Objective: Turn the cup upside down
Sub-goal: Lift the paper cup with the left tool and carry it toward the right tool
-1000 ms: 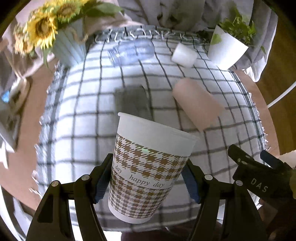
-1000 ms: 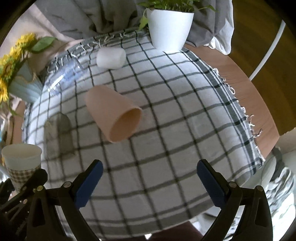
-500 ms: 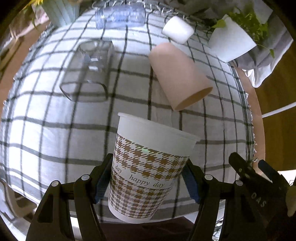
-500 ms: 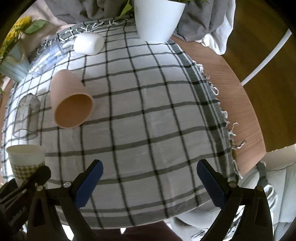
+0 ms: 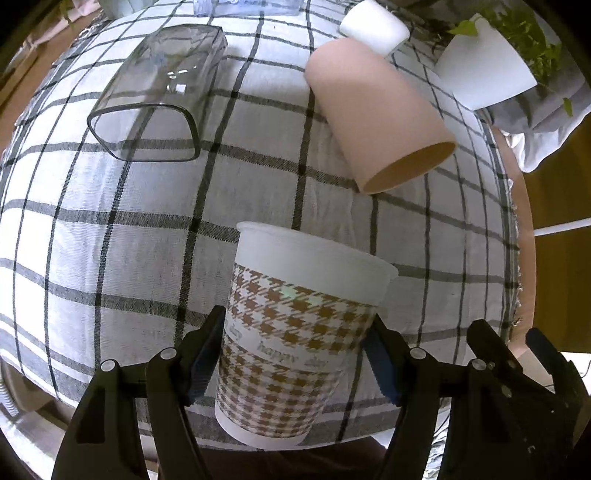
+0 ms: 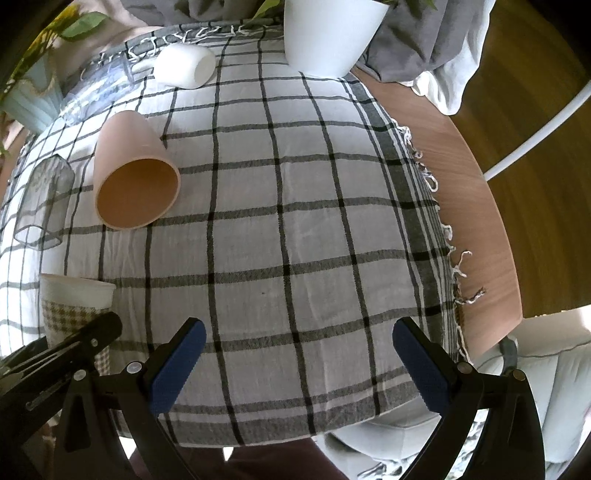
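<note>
My left gripper (image 5: 295, 358) is shut on a white paper cup (image 5: 299, 332) with a brown houndstooth band. The cup is held above the checked tablecloth (image 5: 110, 240) near its front edge, wide rim pointing away from the camera, slightly tilted. The same cup (image 6: 74, 306) shows at the left of the right wrist view, behind the left gripper's black frame. My right gripper (image 6: 295, 362) is open and empty above the cloth's front right part. A pink cup (image 5: 376, 114) lies on its side beyond the held cup, mouth toward me.
A clear glass tumbler (image 5: 159, 96) lies on its side at the left. A white cup (image 6: 184, 66) and a clear bottle (image 6: 99, 88) lie at the back. A white plant pot (image 6: 328, 33) stands back right. The wooden table edge (image 6: 480, 229) shows on the right.
Both grippers have moved forward and lower over the cloth, so the lying cups look larger and nearer. The paper cup stays held in the left gripper in the same pose.
</note>
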Motion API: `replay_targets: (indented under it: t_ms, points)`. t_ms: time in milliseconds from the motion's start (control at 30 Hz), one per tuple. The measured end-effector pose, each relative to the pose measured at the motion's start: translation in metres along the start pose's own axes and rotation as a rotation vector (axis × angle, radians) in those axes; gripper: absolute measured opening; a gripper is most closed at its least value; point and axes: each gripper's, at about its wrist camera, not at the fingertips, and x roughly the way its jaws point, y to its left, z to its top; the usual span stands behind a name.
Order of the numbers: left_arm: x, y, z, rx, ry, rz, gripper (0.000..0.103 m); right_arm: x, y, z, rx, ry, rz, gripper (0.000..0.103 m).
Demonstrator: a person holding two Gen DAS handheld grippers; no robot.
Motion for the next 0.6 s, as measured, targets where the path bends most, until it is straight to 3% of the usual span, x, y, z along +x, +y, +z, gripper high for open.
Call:
replay_targets:
  t_ms: [167,233,600]
  points:
    - [0.004,-0.003,0.001,0.025,0.015,0.016,0.079,0.001,0.002,-0.001,-0.003,0.008,-0.004,0.102]
    - [0.005,-0.003,0.001,0.023,0.016,0.028,0.087,0.0,0.001,-0.002,0.0,0.006,-0.009,0.102]
    - [-0.006,-0.006,0.001,0.064,0.038,0.018,0.09,-0.012,-0.005,-0.004,0.051,-0.002,-0.029,0.102]
